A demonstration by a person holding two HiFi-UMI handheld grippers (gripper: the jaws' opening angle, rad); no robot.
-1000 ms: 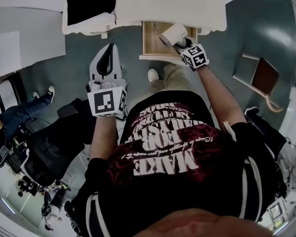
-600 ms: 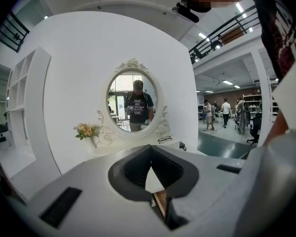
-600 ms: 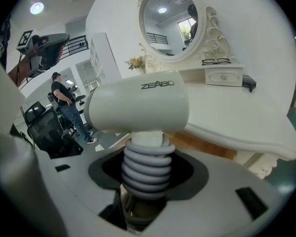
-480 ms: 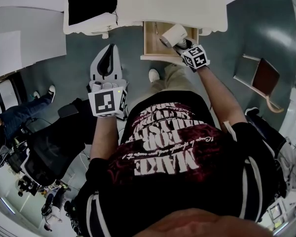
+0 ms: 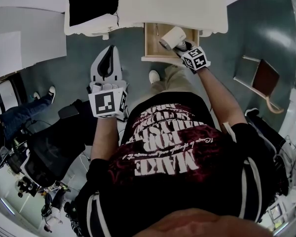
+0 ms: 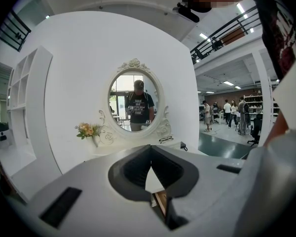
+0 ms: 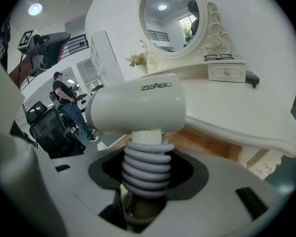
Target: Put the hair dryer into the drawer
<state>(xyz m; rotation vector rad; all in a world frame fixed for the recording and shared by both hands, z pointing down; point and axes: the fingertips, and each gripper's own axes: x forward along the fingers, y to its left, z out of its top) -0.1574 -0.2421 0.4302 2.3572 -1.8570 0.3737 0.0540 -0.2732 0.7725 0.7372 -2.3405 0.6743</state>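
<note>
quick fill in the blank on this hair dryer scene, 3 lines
1. The right gripper is shut on the hair dryer by its ribbed ____.
2. The wooden drawer beneath the hair dryer stands ____.
3. The left gripper is shut and holds ____.
Missing words: handle; open; nothing.

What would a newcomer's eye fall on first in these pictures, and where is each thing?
The white hair dryer, gripped at its ribbed grey handle by the right tool, is held over the open wooden drawer of a white dressing table. The table's oval mirror reflects the person; the left tool, off to the left, is shut and empty.
</note>
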